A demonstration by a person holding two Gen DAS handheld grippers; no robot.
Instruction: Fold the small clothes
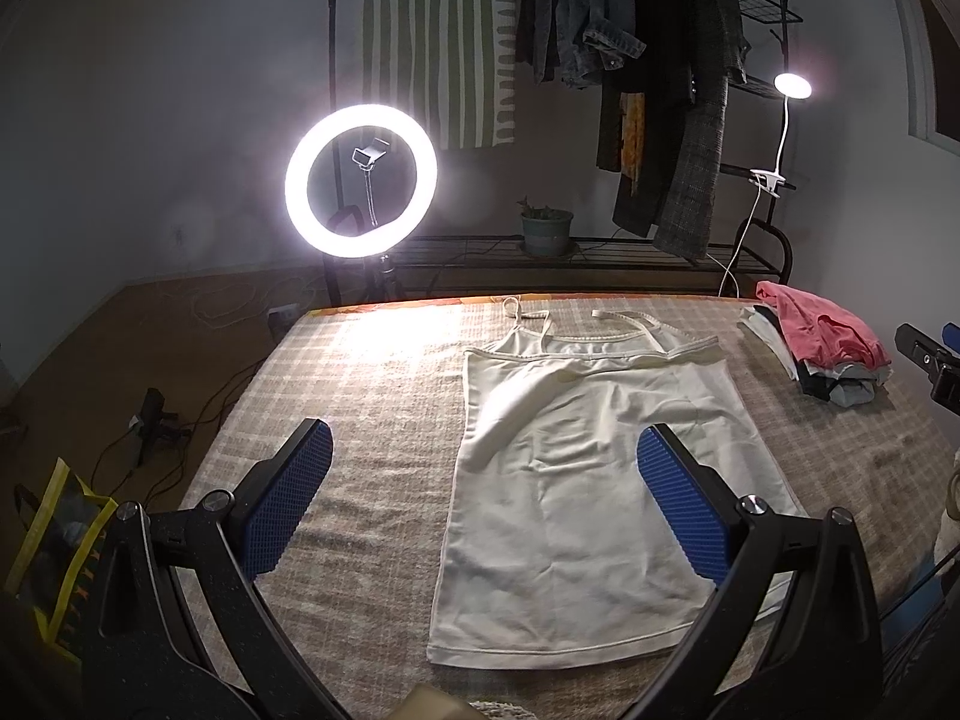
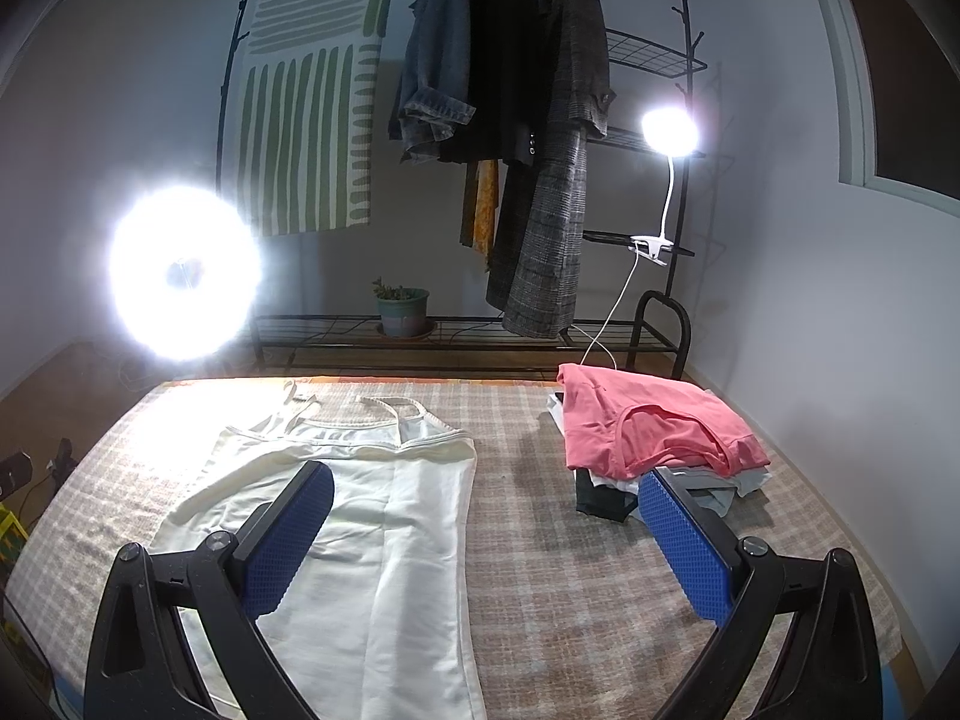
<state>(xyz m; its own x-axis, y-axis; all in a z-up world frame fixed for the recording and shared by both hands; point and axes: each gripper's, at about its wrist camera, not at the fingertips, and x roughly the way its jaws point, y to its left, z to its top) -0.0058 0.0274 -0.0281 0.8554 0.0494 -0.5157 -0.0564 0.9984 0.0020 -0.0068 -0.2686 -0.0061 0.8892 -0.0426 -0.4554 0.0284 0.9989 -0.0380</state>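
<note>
Checked table: white camisole lies flat, long axis running away from both claws — left claw and right claw wide, empty, left nearer.

A plaid-covered table bears a white camisole and a clothes pile.

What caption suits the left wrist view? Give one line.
Open left claw hovers over white camisole spread flat on checked cloth.

The left tool is showing black angular arms, silver screws and blue dimpled pads. The right tool is wearing matching black arms and blue pads.
</note>
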